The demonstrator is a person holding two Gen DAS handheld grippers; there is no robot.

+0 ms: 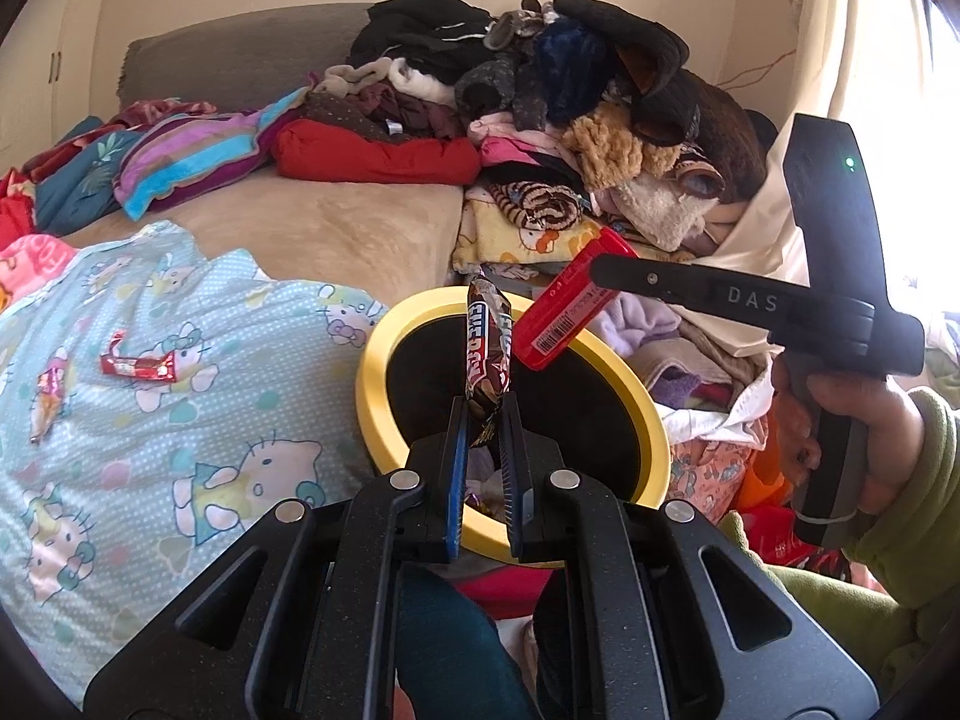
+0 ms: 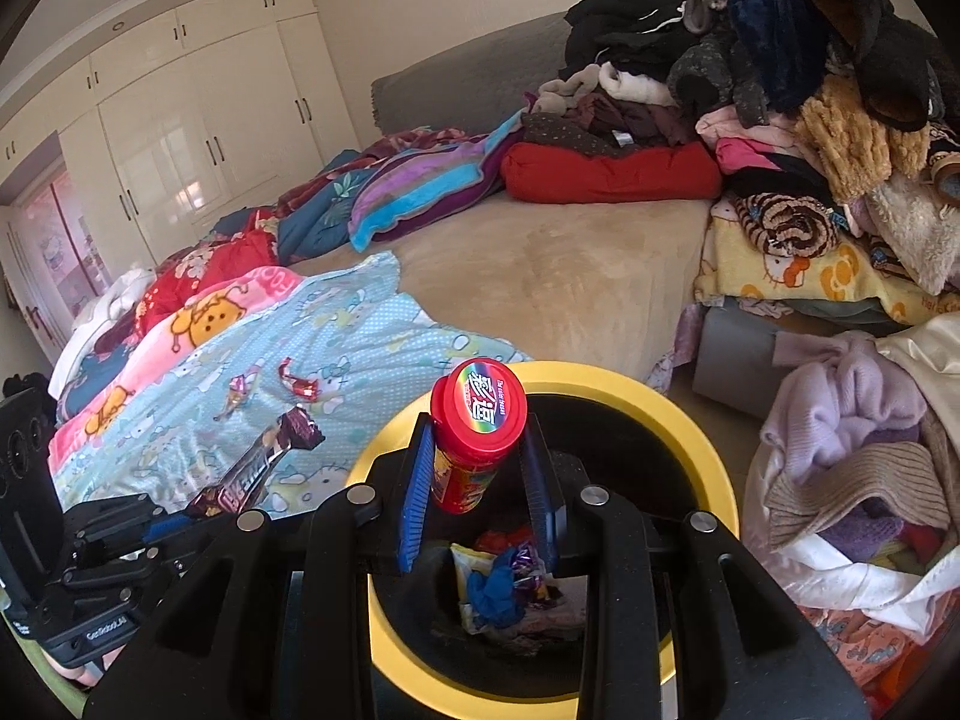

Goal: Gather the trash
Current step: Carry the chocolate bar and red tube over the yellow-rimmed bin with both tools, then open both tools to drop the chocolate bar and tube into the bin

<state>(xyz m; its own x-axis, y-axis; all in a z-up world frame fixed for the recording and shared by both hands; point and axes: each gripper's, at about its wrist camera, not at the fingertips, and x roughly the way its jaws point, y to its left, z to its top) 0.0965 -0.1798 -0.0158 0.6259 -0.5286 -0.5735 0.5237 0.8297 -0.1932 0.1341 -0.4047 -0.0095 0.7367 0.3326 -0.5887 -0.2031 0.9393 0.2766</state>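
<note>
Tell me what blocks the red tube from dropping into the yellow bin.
Nothing visible. The right claw holds the red tube over the bin's open mouth; only trash lies at the bottom.

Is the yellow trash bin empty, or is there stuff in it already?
Not empty. The right wrist view looks down into the yellow bin and shows crumpled wrappers lying at its bottom.

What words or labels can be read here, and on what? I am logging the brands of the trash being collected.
"DAS": on a finger of the right tongs.
"GenRobot.AI", small and uncertain: on the body of the left tongs.
Chocolate bar wrapper: large letters, turned sideways and creased, not readable.
Red candy tube: Chinese characters on the lid, small print blurred; barcode digits too small.
</note>
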